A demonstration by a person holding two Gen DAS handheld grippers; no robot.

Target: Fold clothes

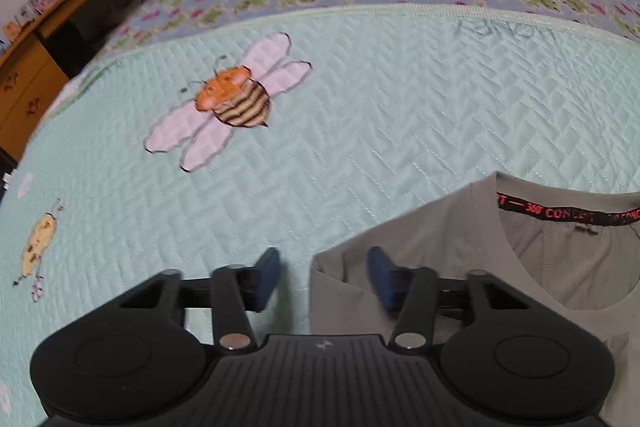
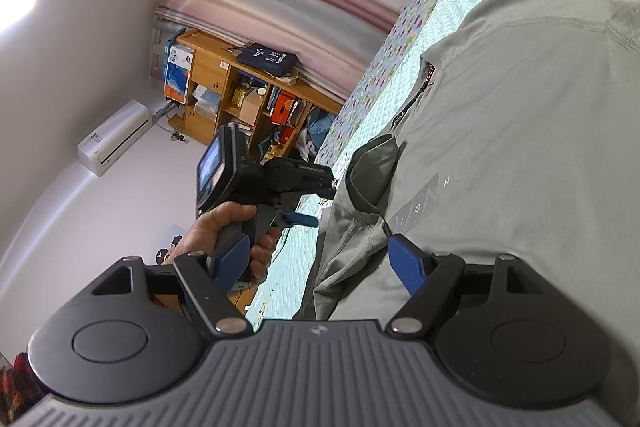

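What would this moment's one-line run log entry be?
task: fold clothes | left tongs: open, straddling shirt edge | right tongs: open, holding nothing | shirt: on quilt

Place: a bedroom in a home.
Bed: quilt with bee and frog patterns covers it.
Behind bed: pink curtains.
Beside bed: wooden shelf, full of books and boxes.
Wall near shelf: air conditioner.
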